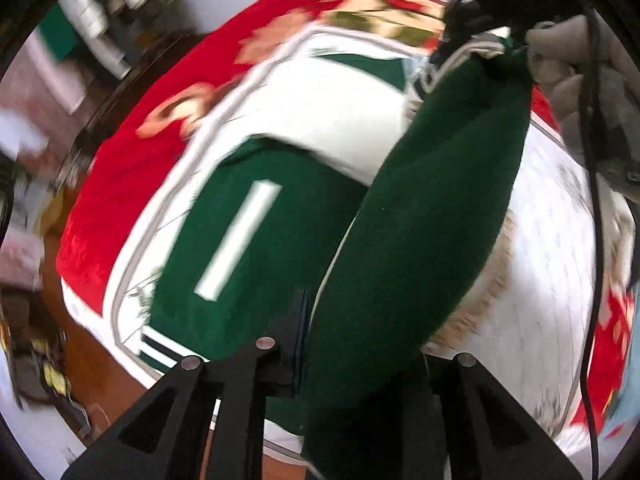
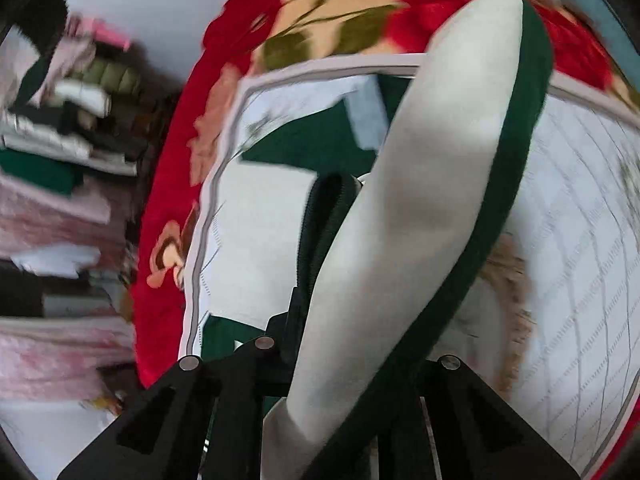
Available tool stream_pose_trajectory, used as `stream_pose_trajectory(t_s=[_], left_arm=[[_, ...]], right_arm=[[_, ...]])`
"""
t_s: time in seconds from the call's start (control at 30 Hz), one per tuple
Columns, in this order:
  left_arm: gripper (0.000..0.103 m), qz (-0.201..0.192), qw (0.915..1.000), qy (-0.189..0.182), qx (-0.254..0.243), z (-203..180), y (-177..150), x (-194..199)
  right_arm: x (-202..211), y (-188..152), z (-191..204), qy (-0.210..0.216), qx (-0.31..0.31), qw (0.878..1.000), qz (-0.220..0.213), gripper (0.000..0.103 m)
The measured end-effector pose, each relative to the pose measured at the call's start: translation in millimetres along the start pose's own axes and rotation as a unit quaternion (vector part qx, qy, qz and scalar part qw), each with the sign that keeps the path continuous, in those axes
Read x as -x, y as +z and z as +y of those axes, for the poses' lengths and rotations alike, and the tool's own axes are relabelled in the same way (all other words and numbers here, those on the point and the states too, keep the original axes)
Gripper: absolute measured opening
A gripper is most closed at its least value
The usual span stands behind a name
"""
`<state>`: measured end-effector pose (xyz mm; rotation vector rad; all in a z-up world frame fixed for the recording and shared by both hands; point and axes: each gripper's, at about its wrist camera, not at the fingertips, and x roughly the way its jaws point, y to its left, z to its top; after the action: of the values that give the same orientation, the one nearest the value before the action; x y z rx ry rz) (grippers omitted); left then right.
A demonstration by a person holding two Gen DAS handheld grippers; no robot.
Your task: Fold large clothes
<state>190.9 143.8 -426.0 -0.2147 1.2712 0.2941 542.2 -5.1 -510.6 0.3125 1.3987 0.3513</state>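
Gripping a green-and-white jacket (image 1: 420,216), the left gripper (image 1: 320,360) and right gripper (image 2: 320,360) each clamp its fabric above the white quilt (image 1: 552,240) on the red floral blanket (image 1: 132,168).

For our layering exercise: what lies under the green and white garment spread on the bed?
Under the green and white garment lies a white quilted cover, itself on a red floral blanket. What is beneath the blanket is covered. Both grippers grip lifted folds.

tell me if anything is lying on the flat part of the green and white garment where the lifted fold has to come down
Nothing visible does. Both grippers, left gripper and right gripper, hold the lifted fold; the flat part with the white stripe looks bare.
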Motion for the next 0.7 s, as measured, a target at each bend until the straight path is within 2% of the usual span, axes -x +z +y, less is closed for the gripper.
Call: stream_pose_trajectory(t_s=[0.07,0.1,0.17,0.2,0.23,0.27,0.33,0.4,0.47,0.53,0.63,0.7], left_arm=[[0.020,0.016,0.9985,-0.003,0.053,43.6,6.1,-17.2],[0.024,0.022,0.9966,-0.002,0.079,62.0,6.7,-23.3],[0.034,0.030,0.9904,-0.006,0.135,101.9,5.2,-37.3],[0.048,0.034,0.9851,0.006,0.168,125.7,1.3,-46.4],[0.060,0.037,0.9816,0.019,0.186,139.3,-1.1,-49.2],[0.062,0.036,0.9778,0.027,0.205,152.8,-5.2,-52.0],[0.063,0.038,0.9683,0.049,0.242,177.0,-16.0,-54.3],[0.067,0.042,0.9629,0.056,0.261,189.2,-26.3,-57.3],[0.068,0.056,0.9617,0.071,0.259,187.2,-33.8,-69.2],[0.068,0.067,0.9634,0.097,0.241,184.5,-32.8,-84.7],[0.070,0.076,0.9640,0.162,0.196,178.1,-32.4,-121.7],[0.071,0.083,0.9616,0.169,0.200,182.9,-28.9,-140.4]], right_arm=[[-27.7,8.4,43.0,-0.011,0.007,1.000,0.020,0.016],[-47.2,12.7,63.6,-0.020,0.018,0.999,0.034,0.017],[-87.0,18.1,97.4,-0.024,0.018,0.998,0.061,0.030],[-111.5,18.8,110.4,-0.024,0.025,0.996,0.080,0.035],[-135.4,18.9,123.0,-0.011,0.030,0.994,0.101,0.046],[-152.1,17.8,131.8,0.015,0.031,0.993,0.117,0.060],[-167.6,13.7,140.6,0.074,0.028,0.987,0.142,0.065],[-161.6,7.9,140.7,0.117,0.039,0.982,0.141,0.068],[-137.2,4.2,126.3,0.123,0.061,0.985,0.107,0.084],[-112.8,5.4,96.8,0.105,0.062,0.990,0.067,0.084],[-86.1,14.7,27.6,0.036,0.020,0.999,0.010,0.084],[-83.9,20.5,-23.6,0.008,-0.028,1.000,-0.003,0.084]])
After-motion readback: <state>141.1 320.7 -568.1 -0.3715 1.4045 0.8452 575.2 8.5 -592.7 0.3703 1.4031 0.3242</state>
